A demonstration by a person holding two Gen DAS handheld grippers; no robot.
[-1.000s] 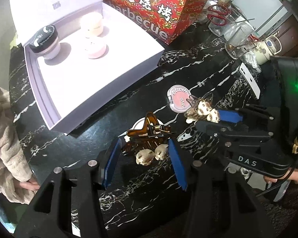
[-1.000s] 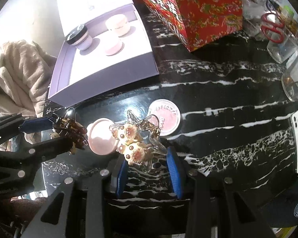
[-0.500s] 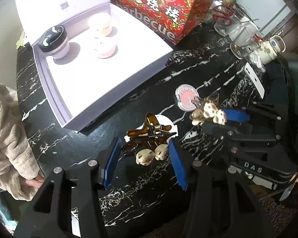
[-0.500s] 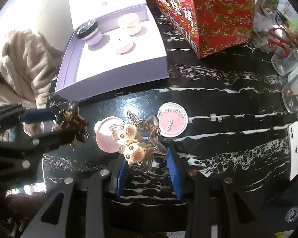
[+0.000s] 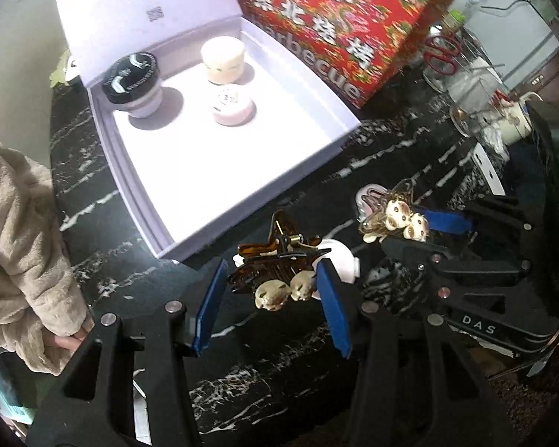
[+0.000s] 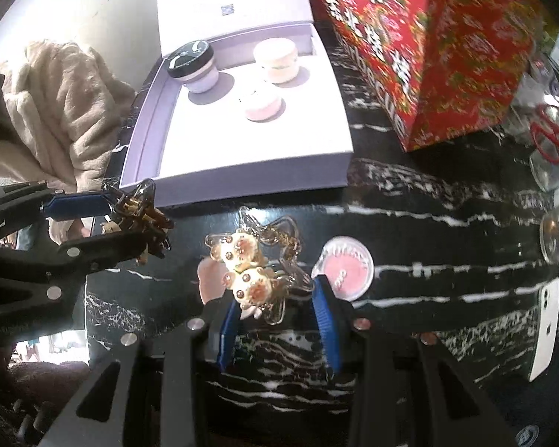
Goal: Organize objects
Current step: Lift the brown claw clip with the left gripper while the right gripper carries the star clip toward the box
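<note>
My left gripper (image 5: 270, 300) is shut on a brown amber hair claw clip (image 5: 275, 266) with two cream bear heads, held above the black marble counter. To its right, my right gripper (image 6: 277, 322) is shut on a clear hair clip (image 6: 257, 268) that also carries two bear heads. Both clips hang just in front of an open lavender box (image 5: 242, 171). Inside the box stand a black-lidded jar (image 5: 132, 82), a cream jar (image 5: 223, 57) and a pink jar (image 5: 233, 106). A pink blush compact (image 6: 346, 268) and a pale round compact (image 6: 208, 279) lie on the counter below.
A red barbecue box (image 6: 428, 48) stands behind and to the right of the lavender box. Glass jars with red scissors (image 6: 551, 138) and a white phone (image 6: 546, 316) sit at the right. A person's beige fleece sleeve (image 5: 15, 231) is at the left.
Both grippers have carried their clips a little up and toward the lavender box. The pink compact now lies behind the right gripper's clip in the left wrist view.
</note>
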